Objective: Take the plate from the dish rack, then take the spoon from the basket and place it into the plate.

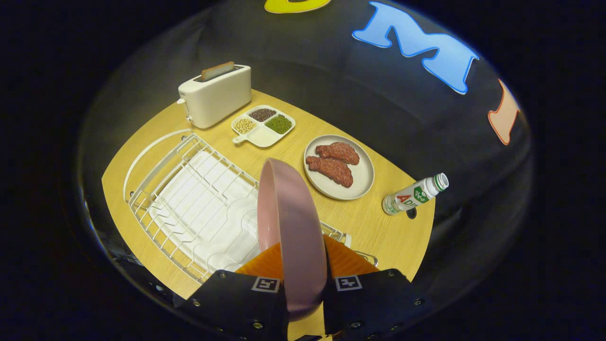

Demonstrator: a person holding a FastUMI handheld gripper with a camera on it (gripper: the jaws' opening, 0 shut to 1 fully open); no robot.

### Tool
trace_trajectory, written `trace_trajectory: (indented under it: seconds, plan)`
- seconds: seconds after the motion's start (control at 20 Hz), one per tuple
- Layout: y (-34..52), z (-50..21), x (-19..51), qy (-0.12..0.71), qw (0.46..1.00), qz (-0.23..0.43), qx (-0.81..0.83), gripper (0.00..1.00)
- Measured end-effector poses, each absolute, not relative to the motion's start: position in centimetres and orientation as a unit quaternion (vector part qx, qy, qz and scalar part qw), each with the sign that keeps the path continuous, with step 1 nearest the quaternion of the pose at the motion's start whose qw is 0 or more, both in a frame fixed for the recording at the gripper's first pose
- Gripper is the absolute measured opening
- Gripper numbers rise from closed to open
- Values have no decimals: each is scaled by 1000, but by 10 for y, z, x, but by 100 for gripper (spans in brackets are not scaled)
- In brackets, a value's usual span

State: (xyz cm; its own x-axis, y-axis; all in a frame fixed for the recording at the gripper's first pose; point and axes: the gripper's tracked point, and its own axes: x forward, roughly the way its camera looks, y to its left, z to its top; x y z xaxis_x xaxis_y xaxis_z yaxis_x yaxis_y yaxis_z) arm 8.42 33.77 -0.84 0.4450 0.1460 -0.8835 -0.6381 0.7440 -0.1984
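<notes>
Pink and standing on edge, the plate (289,222) is pinched between the two fingers (258,265) of the gripper (303,274), one finger pressing on each face of it near its lower rim. The plate rises ahead of the fingers, its hollow side turned to the left and its back to the right, and it is held above the near right corner of the dish rack (189,203), apart from the wires.

Just beyond and to the left of the fingers lies the white wire dish rack on the wooden counter (407,237), with a white tray or mat under its bars. I cannot make out a basket or a spoon here; the near right end of the rack is hidden behind the plate and fingers.

Farther out, to the right of the held plate, a pale round dish (360,182) carries two pieces of reddish-brown meat (334,163). Right of that, near the counter's edge, stands a small white bottle (414,195) with a green and red label. Beyond the rack sits a white divided dish (263,125) with beans or grains in three of its four compartments, and behind it a white toaster (215,97) with a slice of bread (217,70) sticking up from its slot.
</notes>
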Motion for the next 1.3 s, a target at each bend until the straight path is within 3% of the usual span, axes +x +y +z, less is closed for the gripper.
trace_trajectory:
  seconds: [0.45,0.85,1.3]
  plan:
    - [304,14,70,492,819,246,-162,28]
    - [237,49,8,498,829,256,12,28]
    - [187,-17,-107,550,788,248,120,28]
